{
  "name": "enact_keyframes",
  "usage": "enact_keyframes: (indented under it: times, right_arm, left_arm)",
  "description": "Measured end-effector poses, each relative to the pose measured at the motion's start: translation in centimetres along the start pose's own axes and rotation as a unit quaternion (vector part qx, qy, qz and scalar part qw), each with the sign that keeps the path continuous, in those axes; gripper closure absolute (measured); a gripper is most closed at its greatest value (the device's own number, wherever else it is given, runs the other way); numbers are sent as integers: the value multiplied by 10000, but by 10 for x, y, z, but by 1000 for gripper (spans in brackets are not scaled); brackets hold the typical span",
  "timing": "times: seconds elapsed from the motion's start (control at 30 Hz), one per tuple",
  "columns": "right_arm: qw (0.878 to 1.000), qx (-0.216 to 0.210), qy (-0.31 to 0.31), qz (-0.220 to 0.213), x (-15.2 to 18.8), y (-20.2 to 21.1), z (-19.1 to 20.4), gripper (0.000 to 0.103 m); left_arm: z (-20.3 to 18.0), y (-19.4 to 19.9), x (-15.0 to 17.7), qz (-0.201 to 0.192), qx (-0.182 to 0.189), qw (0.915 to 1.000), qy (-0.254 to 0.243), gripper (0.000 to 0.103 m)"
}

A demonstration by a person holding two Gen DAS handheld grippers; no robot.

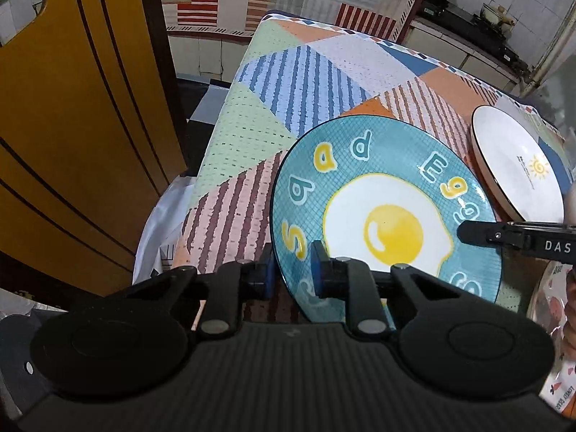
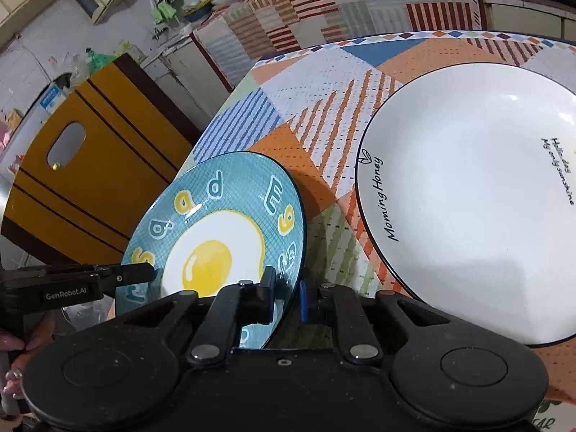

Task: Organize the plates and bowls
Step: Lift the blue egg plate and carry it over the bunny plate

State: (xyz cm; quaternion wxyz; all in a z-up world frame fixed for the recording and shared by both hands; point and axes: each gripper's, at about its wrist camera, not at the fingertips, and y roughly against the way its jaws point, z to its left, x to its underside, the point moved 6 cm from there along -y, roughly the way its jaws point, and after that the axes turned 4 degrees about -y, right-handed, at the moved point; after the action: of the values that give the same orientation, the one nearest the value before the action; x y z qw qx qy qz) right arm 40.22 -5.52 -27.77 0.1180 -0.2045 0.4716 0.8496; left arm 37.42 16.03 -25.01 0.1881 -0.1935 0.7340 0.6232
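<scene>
A teal plate with a fried-egg picture and coloured letters is held tilted above the patchwork tablecloth. My left gripper is shut on its near-left rim, one finger on each side. My right gripper is shut on the opposite rim of the same plate. The right gripper's finger shows in the left wrist view, and the left gripper's finger shows in the right wrist view. A white plate with a dark rim and "Morning Honey" lettering lies flat on the table to the right; it also shows in the left wrist view.
The table carries a patchwork cloth in blue, orange, pink and green. A yellow wooden door or cabinet stands close on the left. A kitchen counter with a striped cover and appliances runs along the back. A patterned plastic item sits at the right edge.
</scene>
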Motion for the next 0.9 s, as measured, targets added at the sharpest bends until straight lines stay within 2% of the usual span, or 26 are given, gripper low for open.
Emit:
enact_keyframes:
  times: [0.2, 0.5, 0.7, 0.9]
  right_arm:
    - [9997, -24, 243, 92, 9, 5, 8, 86]
    - [9994, -171, 289, -60, 15, 27, 14, 86]
    - [9984, -270, 395, -294, 25, 64, 21, 85]
    - [9974, -273, 461, -472, 45, 115, 27, 84]
  left_arm:
    - [2, 5, 5, 215, -77, 9997, 52, 84]
    - [-10, 36, 12, 187, -169, 9996, -147, 84]
    - [-30, 74, 13, 20, -184, 9990, -410, 84]
    - [-62, 114, 19, -186, -48, 9974, -698, 84]
